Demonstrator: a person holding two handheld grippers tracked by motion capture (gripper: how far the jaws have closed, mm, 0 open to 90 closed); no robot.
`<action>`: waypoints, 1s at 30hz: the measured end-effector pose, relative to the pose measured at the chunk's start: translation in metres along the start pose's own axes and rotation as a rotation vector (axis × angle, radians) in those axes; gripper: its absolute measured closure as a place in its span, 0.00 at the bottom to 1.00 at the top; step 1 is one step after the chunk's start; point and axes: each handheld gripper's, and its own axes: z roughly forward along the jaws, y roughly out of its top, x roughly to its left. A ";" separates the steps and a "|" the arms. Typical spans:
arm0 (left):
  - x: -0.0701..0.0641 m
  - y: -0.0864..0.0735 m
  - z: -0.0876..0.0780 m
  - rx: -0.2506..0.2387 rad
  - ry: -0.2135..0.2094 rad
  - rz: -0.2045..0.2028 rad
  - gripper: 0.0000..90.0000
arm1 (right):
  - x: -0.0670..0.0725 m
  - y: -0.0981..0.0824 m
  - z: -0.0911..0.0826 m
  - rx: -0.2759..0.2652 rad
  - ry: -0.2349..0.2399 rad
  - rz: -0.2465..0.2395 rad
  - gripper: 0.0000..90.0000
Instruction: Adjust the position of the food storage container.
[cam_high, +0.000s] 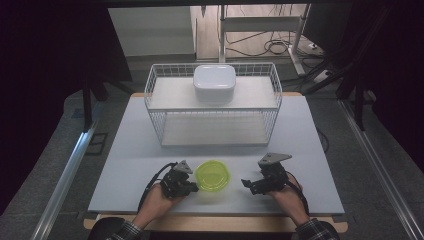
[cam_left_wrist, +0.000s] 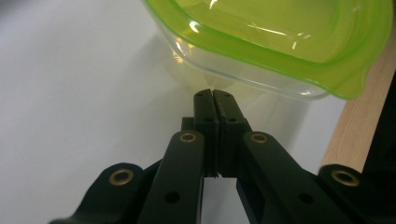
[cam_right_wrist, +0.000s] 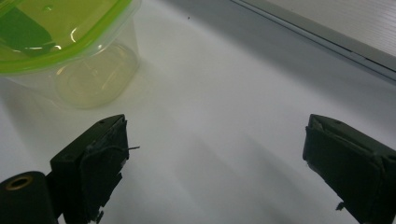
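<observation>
Evenly lit from above in the high view, bright on the pale counter (cam_high: 140, 165), falling to near black at the left and right edges. Soft and slightly grainy throughout. In both gripper views, white glare streaks on the green lid (cam_left_wrist: 280, 32), faint soft shadows below it, nearest black jaws blurred.

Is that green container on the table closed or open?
Closed: the green lid sits flat over the clear container's rim all round.
</observation>
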 end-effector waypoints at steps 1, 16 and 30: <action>0.000 0.000 0.000 0.000 0.000 0.000 0.99 | 0.000 0.000 0.000 0.000 0.000 0.000 0.08; 0.011 -0.012 -0.032 -0.129 0.161 0.027 0.44 | -0.002 0.001 -0.004 -0.022 0.011 0.023 0.08; 0.008 -0.031 -0.054 -0.213 0.225 0.005 0.07 | 0.000 0.004 -0.005 -0.049 0.015 0.022 0.08</action>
